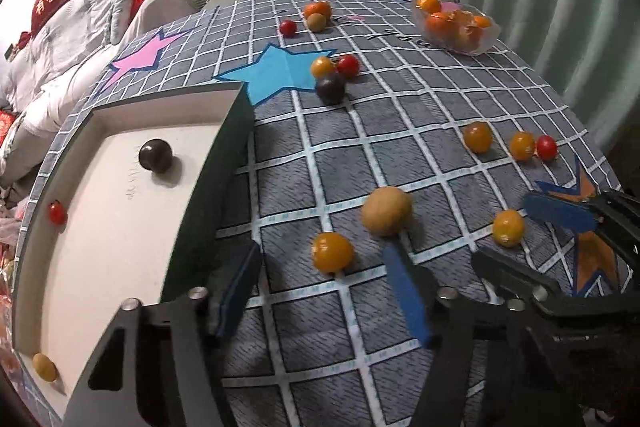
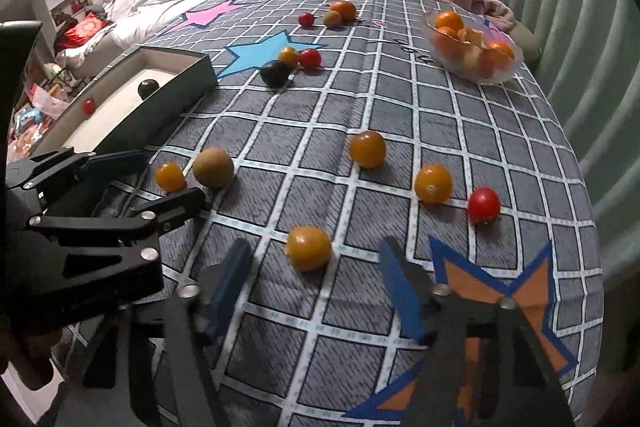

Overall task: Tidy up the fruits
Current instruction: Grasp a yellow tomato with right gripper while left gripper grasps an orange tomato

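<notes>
While fruit lies scattered, left gripper (image 1: 324, 291) gapes empty behind an orange tomato (image 1: 333, 252); right gripper (image 2: 316, 291) likewise.

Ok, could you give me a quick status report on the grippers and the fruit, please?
Left gripper open, orange fruit between its fingers, ungripped. Right gripper open, empty, facing another orange fruit. Box holds three pieces. Nothing blocking.

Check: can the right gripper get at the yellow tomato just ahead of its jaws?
Probably yes. The right gripper is open, the yellow tomato lies on bare cloth just ahead between its jaws, with nothing between.
</notes>
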Demonstrator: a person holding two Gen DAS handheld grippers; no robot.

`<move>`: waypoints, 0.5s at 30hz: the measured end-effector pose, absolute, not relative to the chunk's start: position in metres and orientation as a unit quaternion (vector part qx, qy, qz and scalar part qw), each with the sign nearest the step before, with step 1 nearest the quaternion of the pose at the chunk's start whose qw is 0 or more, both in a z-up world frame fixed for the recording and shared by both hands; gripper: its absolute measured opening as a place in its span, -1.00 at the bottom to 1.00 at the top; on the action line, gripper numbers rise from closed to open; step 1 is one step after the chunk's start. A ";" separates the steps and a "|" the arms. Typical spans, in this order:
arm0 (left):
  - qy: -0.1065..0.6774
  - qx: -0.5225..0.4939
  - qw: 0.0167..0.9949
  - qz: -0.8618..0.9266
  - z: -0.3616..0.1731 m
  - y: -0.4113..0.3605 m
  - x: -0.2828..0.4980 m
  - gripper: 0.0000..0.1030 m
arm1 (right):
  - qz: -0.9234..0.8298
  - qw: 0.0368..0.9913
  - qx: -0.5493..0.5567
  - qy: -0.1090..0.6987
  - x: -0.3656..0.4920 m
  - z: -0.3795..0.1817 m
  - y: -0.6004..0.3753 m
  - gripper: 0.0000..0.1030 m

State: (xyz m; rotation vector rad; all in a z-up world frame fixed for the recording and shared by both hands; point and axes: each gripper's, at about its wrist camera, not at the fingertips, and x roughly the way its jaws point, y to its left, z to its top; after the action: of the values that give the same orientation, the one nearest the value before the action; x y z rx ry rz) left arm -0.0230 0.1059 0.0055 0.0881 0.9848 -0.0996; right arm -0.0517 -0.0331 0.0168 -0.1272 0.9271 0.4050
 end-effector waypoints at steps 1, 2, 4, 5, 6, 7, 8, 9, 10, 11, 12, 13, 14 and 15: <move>0.475 0.036 0.878 -0.056 0.006 0.105 -0.024 -0.05 | 0.197 0.873 -0.062 0.442 -0.053 0.018 -0.033 -0.32; 0.476 0.033 0.877 -0.060 0.007 0.103 -0.025 -0.28 | 0.201 0.872 -0.058 0.443 -0.054 0.018 -0.034 -0.49; 0.476 0.042 0.877 -0.060 0.007 0.100 -0.026 -0.55 | 0.205 0.871 -0.037 0.445 -0.056 0.019 -0.039 -0.54; 0.475 0.045 0.877 -0.060 0.008 0.100 -0.027 -0.57 | 0.205 0.871 -0.027 0.446 -0.057 0.018 -0.042 -0.54; 0.475 0.043 0.877 -0.060 0.008 0.100 -0.029 -0.57 | 0.206 0.871 -0.016 0.447 -0.058 0.018 -0.046 -0.54; 0.477 0.039 0.876 -0.062 0.008 0.102 -0.030 -0.57 | 0.208 0.869 -0.004 0.449 -0.060 0.018 -0.050 -0.54; 0.479 0.036 0.875 -0.063 0.008 0.103 -0.032 -0.57 | 0.209 0.868 0.005 0.450 -0.062 0.018 -0.054 -0.54; 0.480 0.033 0.874 -0.064 0.009 0.104 -0.034 -0.57 | 0.209 0.867 0.012 0.452 -0.064 0.018 -0.056 -0.54; 0.480 0.030 0.874 -0.065 0.010 0.105 -0.036 -0.57 | 0.209 0.866 0.020 0.453 -0.066 0.018 -0.060 -0.54; 0.480 0.028 0.874 -0.066 0.011 0.105 -0.038 -0.57 | 0.209 0.865 0.026 0.455 -0.068 0.018 -0.062 -0.54; 0.480 0.026 0.874 -0.067 0.012 0.106 -0.040 -0.57 | 0.209 0.865 0.030 0.456 -0.069 0.018 -0.064 -0.54; 0.479 0.023 0.875 -0.068 0.013 0.107 -0.042 -0.57 | 0.209 0.864 0.036 0.457 -0.071 0.018 -0.067 -0.54; 0.478 0.021 0.875 -0.069 0.015 0.107 -0.044 -0.57 | 0.209 0.863 0.041 0.457 -0.073 0.019 -0.069 -0.54; 0.477 0.019 0.876 -0.070 0.017 0.108 -0.047 -0.57 | 0.209 0.863 0.045 0.458 -0.074 0.019 -0.070 -0.54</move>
State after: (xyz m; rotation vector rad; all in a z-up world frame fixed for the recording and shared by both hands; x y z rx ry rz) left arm -0.0470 0.1075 0.0165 0.0406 0.9954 -0.1460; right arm -0.0745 -0.0702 0.0192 0.0950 0.9597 0.4380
